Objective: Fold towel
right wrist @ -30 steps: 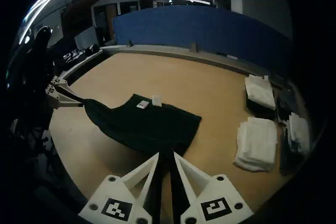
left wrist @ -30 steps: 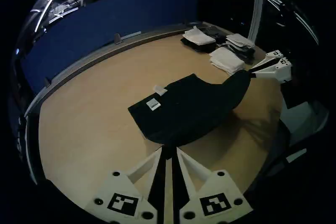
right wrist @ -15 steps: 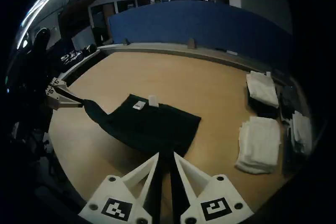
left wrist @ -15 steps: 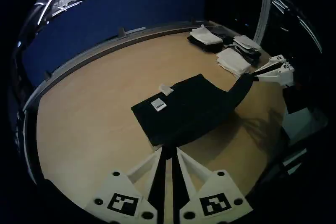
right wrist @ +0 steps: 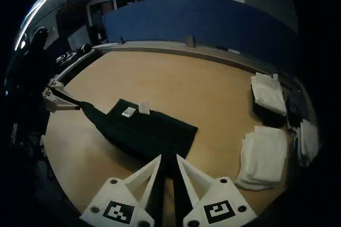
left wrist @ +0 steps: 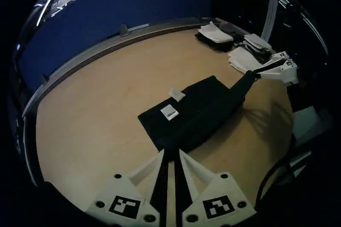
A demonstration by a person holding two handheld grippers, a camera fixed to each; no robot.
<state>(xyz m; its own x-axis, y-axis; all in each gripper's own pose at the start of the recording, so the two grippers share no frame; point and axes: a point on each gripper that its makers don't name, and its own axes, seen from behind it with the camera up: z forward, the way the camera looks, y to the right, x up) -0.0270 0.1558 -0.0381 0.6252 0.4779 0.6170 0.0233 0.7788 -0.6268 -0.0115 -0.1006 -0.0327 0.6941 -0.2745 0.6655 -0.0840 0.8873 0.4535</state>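
Note:
A dark towel with white tags lies on the wooden table, its two near corners lifted. My left gripper is shut on one corner at the bottom of the left gripper view. My right gripper is shut on the other corner in the right gripper view. The towel stretches taut between them. In the left gripper view the right gripper is at the far right, pinching the cloth. In the right gripper view the left gripper holds its corner at the left.
Stacks of folded white towels and dark ones sit along the table's right side, and folded stacks also line the far edge in the left gripper view. A blue partition runs behind the table. Bare wood surrounds the towel.
Both grippers have pulled back and apart with their corners. The towel has drawn tighter and narrower between them, and less of it rests flat on the table.

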